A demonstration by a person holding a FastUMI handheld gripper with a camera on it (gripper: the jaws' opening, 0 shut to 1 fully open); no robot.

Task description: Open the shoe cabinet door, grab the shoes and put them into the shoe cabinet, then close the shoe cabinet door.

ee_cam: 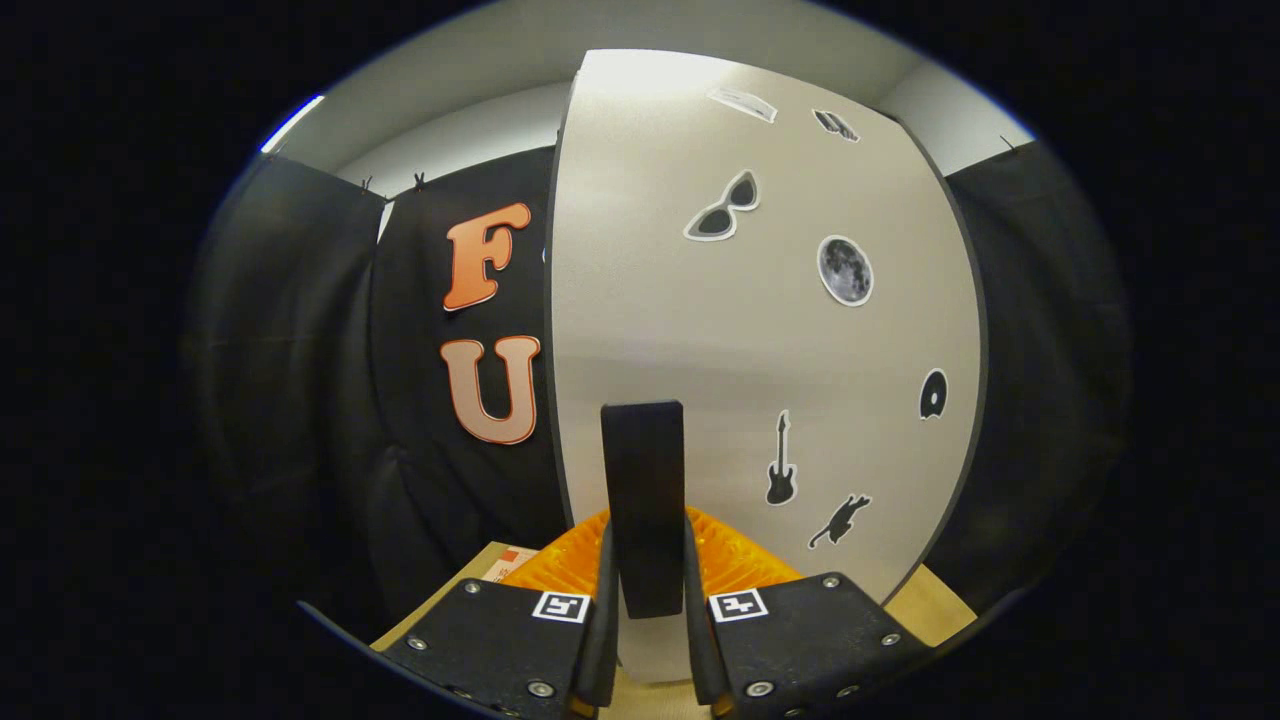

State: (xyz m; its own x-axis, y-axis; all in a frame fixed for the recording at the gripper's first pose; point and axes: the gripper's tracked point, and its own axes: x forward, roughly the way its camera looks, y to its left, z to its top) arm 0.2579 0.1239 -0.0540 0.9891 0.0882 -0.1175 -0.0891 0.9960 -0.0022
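Gripper view: the hand-held gripper is clamping the black handle of the cabinet door — both orange fingers are pressing against the handle's sides, leaving only a narrow gap that the handle is occupying. The handle is standing upright, rising from between the fingers and projecting above them. The door is a pale grey panel with a dark edge, lying directly beyond the fingers and spanning most of the scene ahead. Stickers are showing on its face: sunglasses, a moon, a guitar, a cat and a disc. A tan counter is showing below the door on either side of the gripper body. The booth's black cloth wall is hanging to the left of the door and is also showing past its right edge.
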